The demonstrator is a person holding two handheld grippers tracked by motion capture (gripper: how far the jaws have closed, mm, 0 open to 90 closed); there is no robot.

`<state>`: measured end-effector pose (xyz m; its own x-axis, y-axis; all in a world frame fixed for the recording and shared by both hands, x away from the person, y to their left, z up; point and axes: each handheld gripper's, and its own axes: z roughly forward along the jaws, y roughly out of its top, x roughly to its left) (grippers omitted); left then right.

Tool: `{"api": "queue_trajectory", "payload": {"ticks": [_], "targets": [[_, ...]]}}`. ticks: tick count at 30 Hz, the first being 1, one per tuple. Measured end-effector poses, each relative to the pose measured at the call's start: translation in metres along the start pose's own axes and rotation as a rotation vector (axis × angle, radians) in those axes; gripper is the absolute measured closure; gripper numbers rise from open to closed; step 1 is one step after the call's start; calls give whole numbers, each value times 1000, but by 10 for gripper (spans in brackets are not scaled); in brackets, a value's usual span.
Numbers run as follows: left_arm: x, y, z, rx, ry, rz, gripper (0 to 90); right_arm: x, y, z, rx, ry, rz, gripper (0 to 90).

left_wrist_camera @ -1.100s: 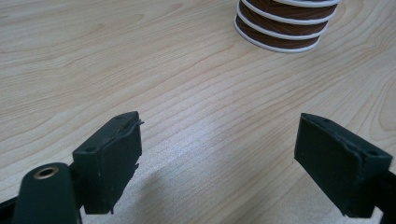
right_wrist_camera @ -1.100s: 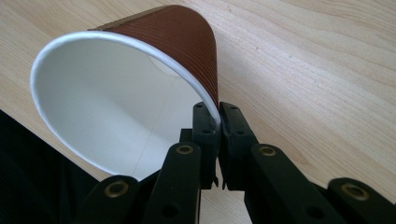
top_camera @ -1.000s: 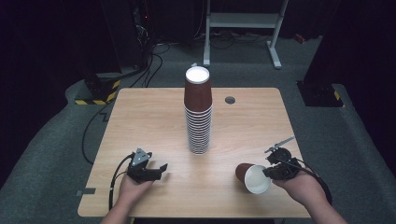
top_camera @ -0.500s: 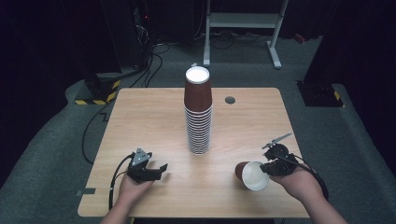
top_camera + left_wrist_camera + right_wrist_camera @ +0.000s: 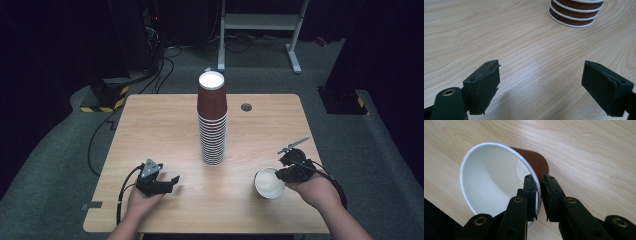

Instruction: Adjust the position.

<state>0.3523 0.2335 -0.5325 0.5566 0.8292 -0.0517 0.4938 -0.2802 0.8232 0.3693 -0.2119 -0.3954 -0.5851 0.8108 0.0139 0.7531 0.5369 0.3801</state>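
Note:
A tall stack of brown paper cups stands upside down mid-table, and its lowest rims show in the left gripper view. My right gripper is shut on the rim of a single brown cup with a white inside. One jaw is inside the wall and one outside. The cup is tilted, its mouth facing me, at the front right of the table. My left gripper rests at the front left, open, with bare wood between its jaws.
The wooden table has a small round cable hole behind the stack. Cables trail on the floor at left. A white metal frame stands beyond the far edge.
The right hand has shifted slightly with the cup, which now shows more of its white inside. The left gripper has stayed put.

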Motion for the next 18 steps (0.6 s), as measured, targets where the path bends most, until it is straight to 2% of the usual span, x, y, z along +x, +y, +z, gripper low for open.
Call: {"api": "queue_trajectory", "payload": {"ticks": [9,18], "targets": [[0,0,0,2,-1,2,154,-5,6,2,-20,-6,19,770],[0,0,0,8,0,3,154,-7,12,7,-54,-26,37,677]]}}
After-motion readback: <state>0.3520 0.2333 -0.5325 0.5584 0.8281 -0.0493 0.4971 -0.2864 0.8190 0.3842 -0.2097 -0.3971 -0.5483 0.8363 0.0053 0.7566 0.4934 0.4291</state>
